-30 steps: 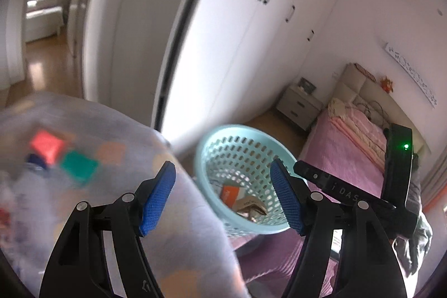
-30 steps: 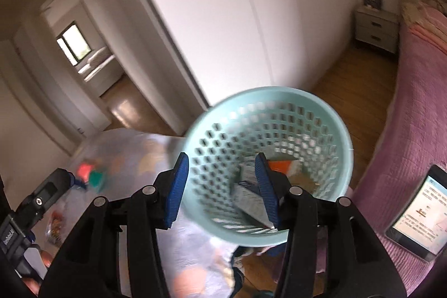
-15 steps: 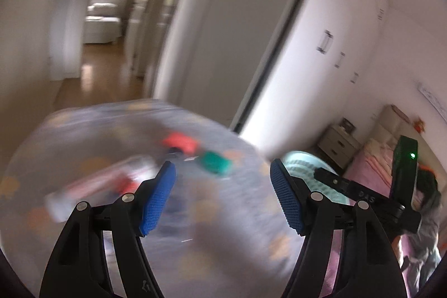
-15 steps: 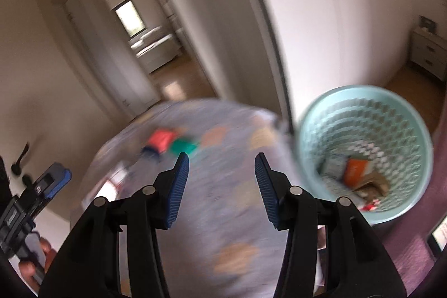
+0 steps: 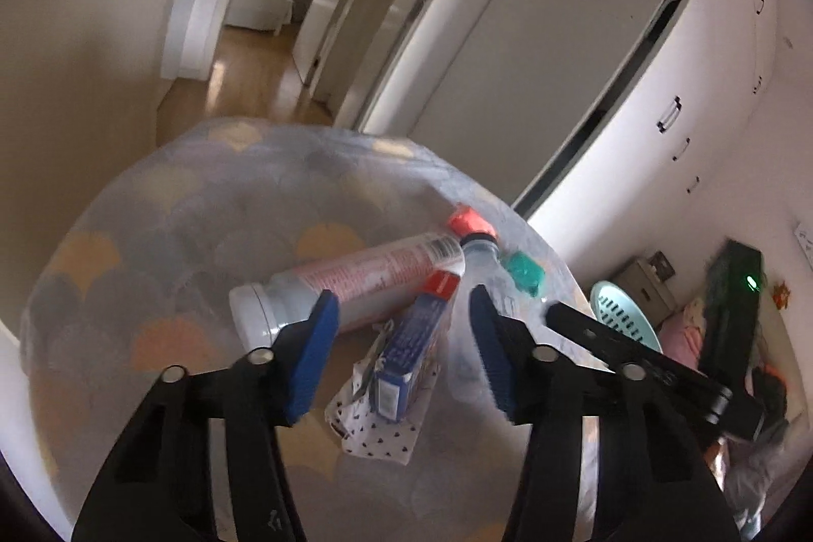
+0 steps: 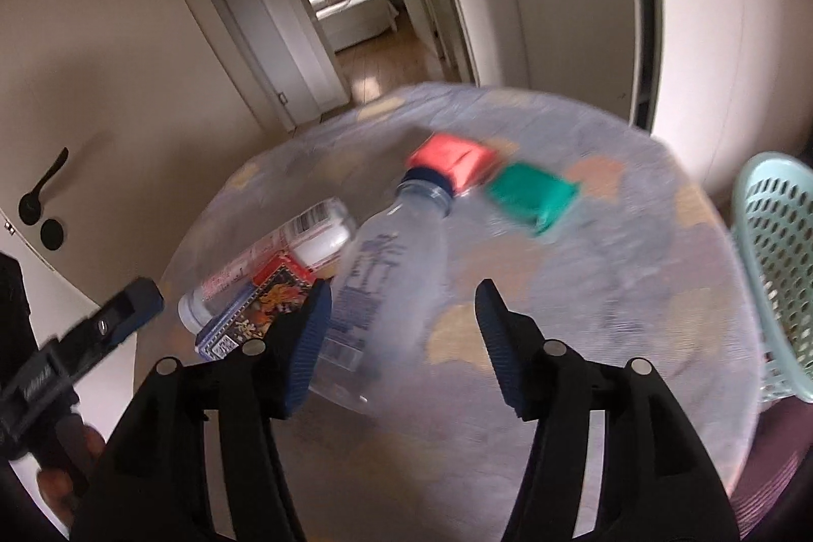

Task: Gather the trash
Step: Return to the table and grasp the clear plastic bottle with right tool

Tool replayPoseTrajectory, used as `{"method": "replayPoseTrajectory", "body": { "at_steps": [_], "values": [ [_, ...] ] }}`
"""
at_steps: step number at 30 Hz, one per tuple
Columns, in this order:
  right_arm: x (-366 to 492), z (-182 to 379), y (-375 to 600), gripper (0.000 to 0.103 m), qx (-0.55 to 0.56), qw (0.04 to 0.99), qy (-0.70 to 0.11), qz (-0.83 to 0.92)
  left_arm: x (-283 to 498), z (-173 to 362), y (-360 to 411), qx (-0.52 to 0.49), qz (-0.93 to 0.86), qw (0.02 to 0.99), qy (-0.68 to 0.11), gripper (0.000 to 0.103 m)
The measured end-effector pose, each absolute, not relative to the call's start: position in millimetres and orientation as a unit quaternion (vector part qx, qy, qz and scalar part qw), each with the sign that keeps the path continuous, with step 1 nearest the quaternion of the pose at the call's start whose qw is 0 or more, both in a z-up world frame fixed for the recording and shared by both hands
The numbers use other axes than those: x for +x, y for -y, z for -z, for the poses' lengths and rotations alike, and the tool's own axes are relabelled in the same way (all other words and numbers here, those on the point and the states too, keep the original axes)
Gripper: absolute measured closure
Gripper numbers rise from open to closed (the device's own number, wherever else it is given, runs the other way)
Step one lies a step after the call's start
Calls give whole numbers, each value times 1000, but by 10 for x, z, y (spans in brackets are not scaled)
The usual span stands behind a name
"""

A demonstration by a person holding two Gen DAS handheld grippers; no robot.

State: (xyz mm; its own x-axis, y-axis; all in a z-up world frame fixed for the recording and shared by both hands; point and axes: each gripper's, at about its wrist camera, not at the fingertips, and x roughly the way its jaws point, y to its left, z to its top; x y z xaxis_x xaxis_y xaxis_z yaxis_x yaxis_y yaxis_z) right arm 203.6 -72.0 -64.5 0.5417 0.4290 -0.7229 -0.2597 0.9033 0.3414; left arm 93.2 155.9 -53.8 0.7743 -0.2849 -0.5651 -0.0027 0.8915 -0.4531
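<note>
Left gripper [image 5: 401,339] closing, right gripper [image 6: 401,328] opening, both hold nothing. Clear plastic bottle [image 6: 386,278], blue carton [image 5: 411,354], white tube [image 5: 350,283] mid-counter [image 6: 610,288]; mint perforated basket [image 6: 777,267] beyond its right edge.

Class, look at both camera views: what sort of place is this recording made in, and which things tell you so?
Most likely a home bedroom: a pink-covered bed, a bedside cabinet and white built-in wardrobes, with a hallway beyond the door.

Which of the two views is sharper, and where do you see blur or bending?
Left wrist view: fairly sharp on the blue box, door frames bend from the fisheye. Right wrist view: motion blur smears the clear bottle, green packet and basket.
</note>
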Motion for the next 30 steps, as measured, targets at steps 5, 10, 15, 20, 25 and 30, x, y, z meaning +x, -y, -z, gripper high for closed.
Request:
{"method": "replayPoseTrajectory", "body": {
  "at_steps": [5,10,15,20,25,30],
  "values": [
    [2222,776,484,47,97,861,-460,-192,925,589,-1521,-213,100,914,-330,58],
    [2326,891,334,43,74,861,-472,-175,1027,678,-1410,-203,115,908,-348,58],
    [2322,959,381,47,61,855,-483,-181,1093,739,-1290,-187,123,904,-365,58],
    [2208,916,639,49,44,861,-477,-172,1083,734,-1088,-160,147,902,-373,58],
    [2141,912,971,49,58,855,-485,-173,1097,808,-815,-117,144,902,-390,58],
    [2090,920,1208,48,63,851,-491,-175,1141,931,-678,-84,119,900,-410,58]
  ]
}}
